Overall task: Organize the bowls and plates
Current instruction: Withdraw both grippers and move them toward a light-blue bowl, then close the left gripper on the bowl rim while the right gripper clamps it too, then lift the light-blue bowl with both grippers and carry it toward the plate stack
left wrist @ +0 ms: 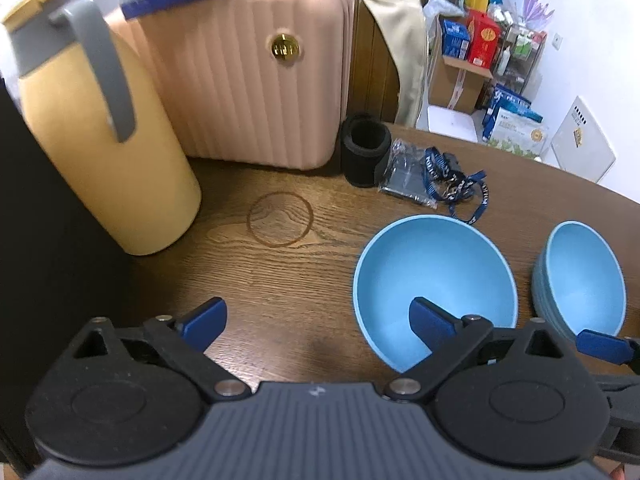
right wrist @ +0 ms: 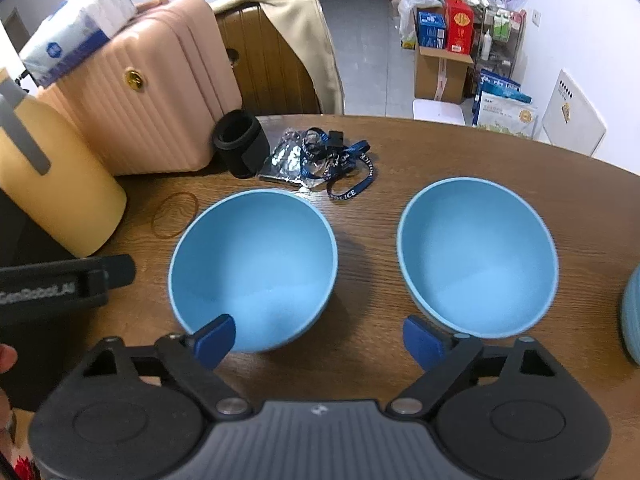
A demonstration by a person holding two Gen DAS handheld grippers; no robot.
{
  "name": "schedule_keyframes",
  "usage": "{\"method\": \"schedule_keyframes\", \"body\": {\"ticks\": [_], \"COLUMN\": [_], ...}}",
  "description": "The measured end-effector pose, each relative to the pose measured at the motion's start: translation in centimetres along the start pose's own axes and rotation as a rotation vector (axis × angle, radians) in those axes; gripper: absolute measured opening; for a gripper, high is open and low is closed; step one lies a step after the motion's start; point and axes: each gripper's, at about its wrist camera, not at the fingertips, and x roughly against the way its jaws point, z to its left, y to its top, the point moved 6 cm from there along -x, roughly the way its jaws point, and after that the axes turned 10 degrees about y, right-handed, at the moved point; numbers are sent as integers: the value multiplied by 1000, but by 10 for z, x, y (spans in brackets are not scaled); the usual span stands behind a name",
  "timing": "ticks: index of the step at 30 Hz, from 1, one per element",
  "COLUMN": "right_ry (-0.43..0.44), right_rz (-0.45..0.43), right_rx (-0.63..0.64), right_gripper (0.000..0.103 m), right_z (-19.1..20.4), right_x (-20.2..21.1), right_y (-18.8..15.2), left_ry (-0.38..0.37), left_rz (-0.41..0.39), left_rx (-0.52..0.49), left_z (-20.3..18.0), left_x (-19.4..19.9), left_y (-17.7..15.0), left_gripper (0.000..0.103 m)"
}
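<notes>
Two round sky-blue bowls [right wrist: 254, 268] [right wrist: 478, 258] on brown wooden table [right wrist: 460, 148]; left gripper [left wrist: 320, 322] and right gripper [right wrist: 320, 338] both agape, empty.

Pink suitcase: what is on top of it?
A white and blue tissue pack lies on top of the pink suitcase, toward its left end. In the left wrist view the frame edge cuts the pack off, so its full extent is hidden.

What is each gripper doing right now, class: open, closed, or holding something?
Left gripper: open, holding nothing.
Right gripper: open, holding nothing, above the two blue bowls.
</notes>
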Motion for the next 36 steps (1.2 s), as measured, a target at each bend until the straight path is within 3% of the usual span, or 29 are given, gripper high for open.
{"method": "schedule_keyframes", "body": {"ticks": [7, 19, 22, 25, 26, 27, 30, 36], "right_ry": [-28, -56, -52, -54, -52, -51, -51, -51], "right_rz": [18, 30, 28, 30, 29, 28, 14, 1], "right_rx": [-11, -44, -53, -56, -57, -58, -47, -7], "right_gripper": [61, 39, 34, 22, 17, 17, 12, 12], "right_z": [1, -8, -9, -10, -10, -10, -11, -7], "right_x": [-29, -62, -67, -70, -71, -72, -72, -71], "right_y": [9, 9, 9, 7, 7, 7, 6, 3], "left_ry": [-9, -48, -64, -72, -78, -88, -127, -106], "left_rz": [53, 120, 139, 146, 144, 145, 154, 132], "left_rx": [12, 21, 22, 12, 9, 6, 11, -10], "left_z": [-7, -16, -20, -25, -26, -28, -33, -38], "left_x": [-37, -73, -79, -82, -82, -83, -85, -81], "left_y": [6, -1, -5, -8, -9, -9, -12, -15], "left_gripper": [89, 65, 55, 43, 34, 26, 15, 15]}}
